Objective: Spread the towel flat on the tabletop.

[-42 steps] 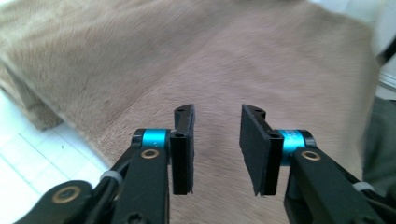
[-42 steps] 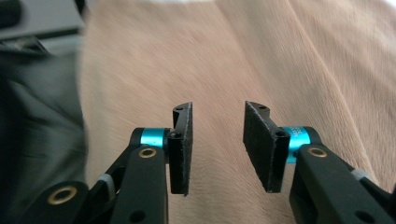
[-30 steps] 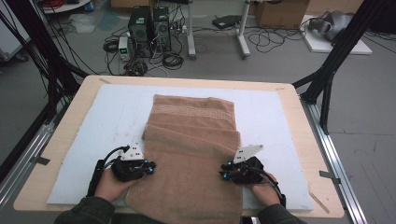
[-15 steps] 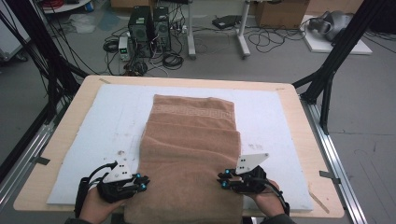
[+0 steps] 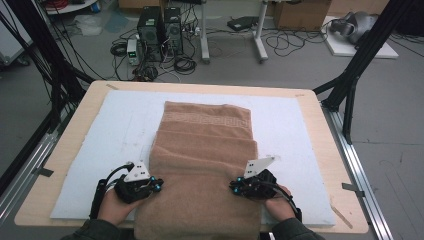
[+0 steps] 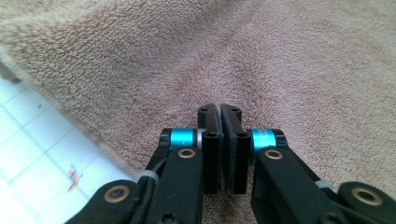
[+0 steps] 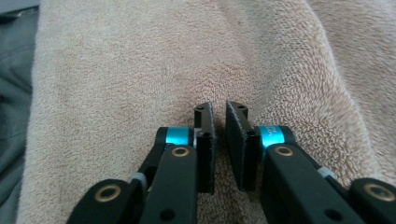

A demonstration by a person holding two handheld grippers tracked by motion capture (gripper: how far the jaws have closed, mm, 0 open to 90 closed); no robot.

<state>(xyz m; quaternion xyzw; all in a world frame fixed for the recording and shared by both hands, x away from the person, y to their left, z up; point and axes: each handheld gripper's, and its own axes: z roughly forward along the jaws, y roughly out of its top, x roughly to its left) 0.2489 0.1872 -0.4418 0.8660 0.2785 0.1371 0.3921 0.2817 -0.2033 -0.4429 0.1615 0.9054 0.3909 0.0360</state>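
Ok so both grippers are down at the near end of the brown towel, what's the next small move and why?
Probably lift both ends together and carry them toward the far edge. The left gripper and right gripper sit at the two sides of the towel, jaws nearly together above the cloth; whether they pinch it is unclear. The towel's near end hangs over the table edge.

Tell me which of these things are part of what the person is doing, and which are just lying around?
In use:
- tan towel, hanging over the near table edge
- left gripper, fingers shut, at the towel's left edge
- right gripper, fingers shut, at its right edge
- white mat under the towel

Just lying about:
- computer towers on the floor
- loose cables
- cardboard box
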